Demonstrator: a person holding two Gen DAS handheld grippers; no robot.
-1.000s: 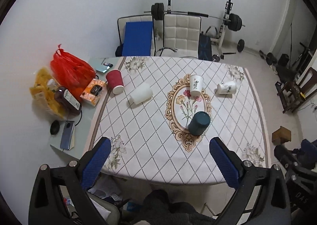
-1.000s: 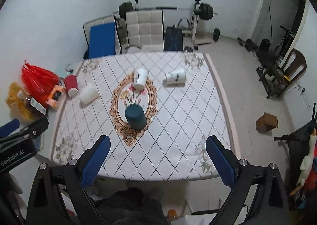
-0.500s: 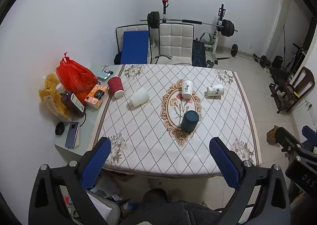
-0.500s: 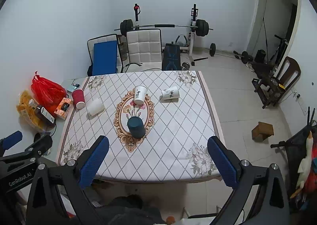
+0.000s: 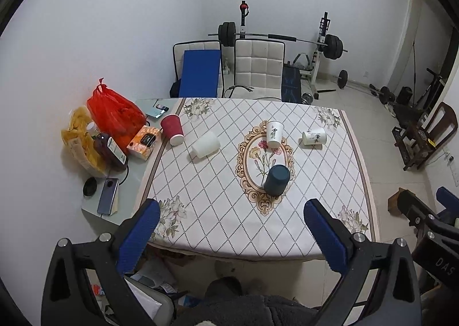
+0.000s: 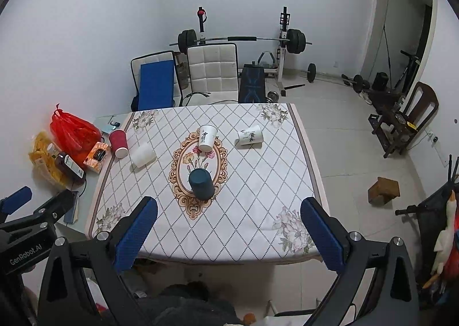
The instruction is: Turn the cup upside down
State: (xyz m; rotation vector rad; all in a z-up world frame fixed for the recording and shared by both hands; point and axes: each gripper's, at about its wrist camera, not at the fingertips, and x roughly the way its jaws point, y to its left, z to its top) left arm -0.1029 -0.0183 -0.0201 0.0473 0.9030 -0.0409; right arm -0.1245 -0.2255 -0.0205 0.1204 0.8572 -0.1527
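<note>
Well beyond both pairs of wide-spread, empty fingers, the dark teal cup (image 5: pixel 276 179) stands mouth-down on the tablecloth's medallion (image 5: pixel 265 164). Left gripper (image 5: pixel 229 232) and right gripper (image 6: pixel 228 231) hang distant; a hurried reach could topple it.

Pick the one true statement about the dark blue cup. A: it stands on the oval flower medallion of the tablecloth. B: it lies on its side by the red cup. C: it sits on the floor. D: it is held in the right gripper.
A: the dark blue cup stands on the oval flower medallion, clear of both open grippers.
</note>
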